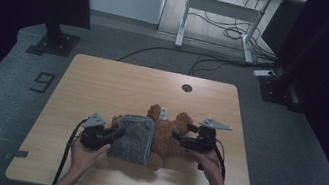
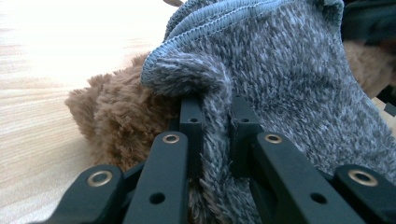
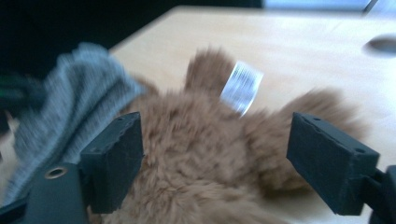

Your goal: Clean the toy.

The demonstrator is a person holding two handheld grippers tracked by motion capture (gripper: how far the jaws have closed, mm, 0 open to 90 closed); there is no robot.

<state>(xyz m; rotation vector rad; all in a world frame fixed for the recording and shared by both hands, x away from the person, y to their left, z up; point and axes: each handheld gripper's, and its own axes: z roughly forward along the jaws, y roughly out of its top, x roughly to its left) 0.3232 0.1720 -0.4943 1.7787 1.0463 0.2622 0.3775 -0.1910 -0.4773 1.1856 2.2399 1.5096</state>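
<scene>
Black jaws of the left claw (image 2: 215, 135) pinch a fold of the grey knit sweater (image 2: 289, 79) tight, at its left edge. It covers the left part of the brown teddy bear (image 1: 170, 136), which lies near the middle of the worktop (image 1: 119, 80). On the bear's right, the right claw (image 3: 215, 158) stands wide, holding nothing, fur between its jaws. To dress the bear well, I think the right claw should grab the bear gently while the left keeps its pinch and pulls slowly.
</scene>
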